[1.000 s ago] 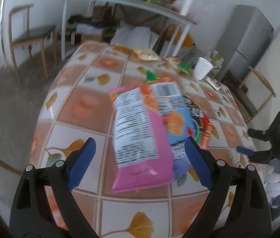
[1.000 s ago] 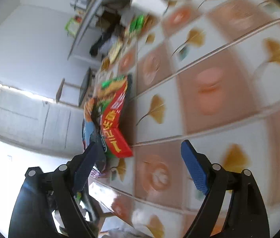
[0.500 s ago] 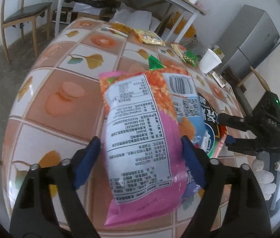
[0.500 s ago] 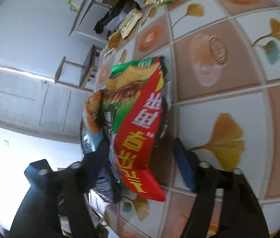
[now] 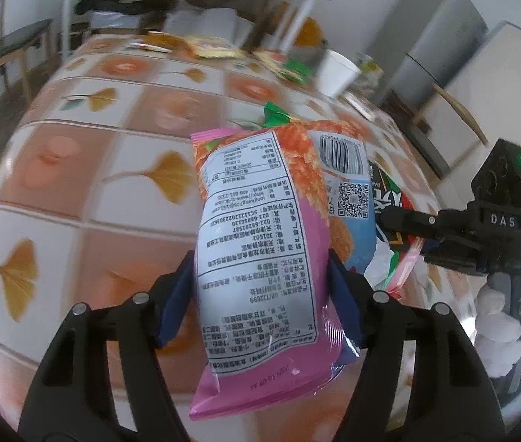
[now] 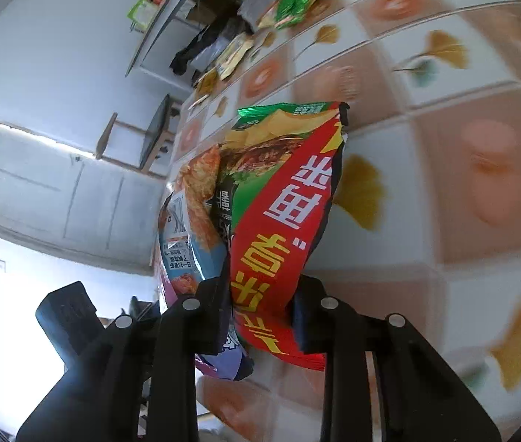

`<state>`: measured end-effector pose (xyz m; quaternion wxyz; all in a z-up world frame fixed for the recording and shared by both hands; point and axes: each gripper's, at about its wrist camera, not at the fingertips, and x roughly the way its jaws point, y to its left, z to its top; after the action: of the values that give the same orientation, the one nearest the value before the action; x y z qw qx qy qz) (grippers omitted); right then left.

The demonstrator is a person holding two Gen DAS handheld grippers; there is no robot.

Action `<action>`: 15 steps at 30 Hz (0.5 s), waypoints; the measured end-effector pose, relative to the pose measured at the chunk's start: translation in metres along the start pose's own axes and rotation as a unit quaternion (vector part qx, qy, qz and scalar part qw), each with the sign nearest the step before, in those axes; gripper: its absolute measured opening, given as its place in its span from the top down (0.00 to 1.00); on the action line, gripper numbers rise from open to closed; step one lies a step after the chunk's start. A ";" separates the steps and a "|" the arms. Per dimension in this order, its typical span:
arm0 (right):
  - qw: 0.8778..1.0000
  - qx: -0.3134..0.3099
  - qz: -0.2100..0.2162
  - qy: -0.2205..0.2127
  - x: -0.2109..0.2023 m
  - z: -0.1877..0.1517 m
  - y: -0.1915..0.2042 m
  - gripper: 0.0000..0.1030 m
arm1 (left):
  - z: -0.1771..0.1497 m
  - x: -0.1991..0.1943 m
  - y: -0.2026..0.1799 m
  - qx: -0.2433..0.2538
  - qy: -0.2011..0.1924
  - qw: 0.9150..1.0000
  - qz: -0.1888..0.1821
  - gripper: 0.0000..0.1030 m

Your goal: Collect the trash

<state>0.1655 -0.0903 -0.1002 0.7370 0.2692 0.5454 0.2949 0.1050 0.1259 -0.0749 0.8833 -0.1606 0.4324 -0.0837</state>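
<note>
The tabletop (image 5: 76,184), tiled in orange squares and ginkgo leaves, fills most of both views. At its far edge, toward one o'clock in the left wrist view, stands one white cup (image 5: 338,73); what it holds cannot be told. Loose wrappers (image 5: 216,49) lie scattered near it at twelve o'clock, too blurred to count. Nearer lies a bunch of snack bags, at least three. The pink bag (image 5: 260,258), label side up, sits at six o'clock in the left view, between the fingers of the left gripper (image 5: 260,305), which have just been closing and now press its two sides. A pale blue bag (image 5: 349,199) lies just beside it at three o'clock. The red and green bag (image 6: 279,228) sits at six o'clock in the right wrist view, pinched at its lower end by the right gripper (image 6: 264,313), whose fingers have just been closing narrow upon it. In the left view, the right gripper shows at three o'clock, reaching into the bunch.
</note>
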 end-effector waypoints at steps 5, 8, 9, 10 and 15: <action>0.999 0.035 -0.008 -0.033 -0.037 -0.021 -0.030 0.74 | -0.021 0.003 -0.032 0.043 0.006 0.999 -0.014 0.40; 0.997 0.059 -0.008 -0.048 -0.049 -0.027 -0.047 0.74 | -0.028 0.004 -0.042 0.051 0.009 0.998 -0.022 0.41; 0.996 0.067 -0.007 -0.053 -0.053 -0.028 -0.051 0.74 | -0.030 0.005 -0.043 0.051 0.009 0.998 -0.022 0.41; 0.995 0.075 -0.008 -0.061 -0.057 -0.029 -0.055 0.74 | -0.030 0.004 -0.043 0.049 0.009 0.998 -0.023 0.42; 0.991 0.091 -0.019 -0.092 -0.076 -0.030 -0.067 0.74 | -0.030 0.004 -0.040 0.037 0.009 0.999 -0.024 0.47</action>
<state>0.1290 -0.1890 -0.1074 0.7622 0.3505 0.5046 0.2038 0.0831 0.0811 -0.0804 0.8824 -0.1373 0.4329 -0.1228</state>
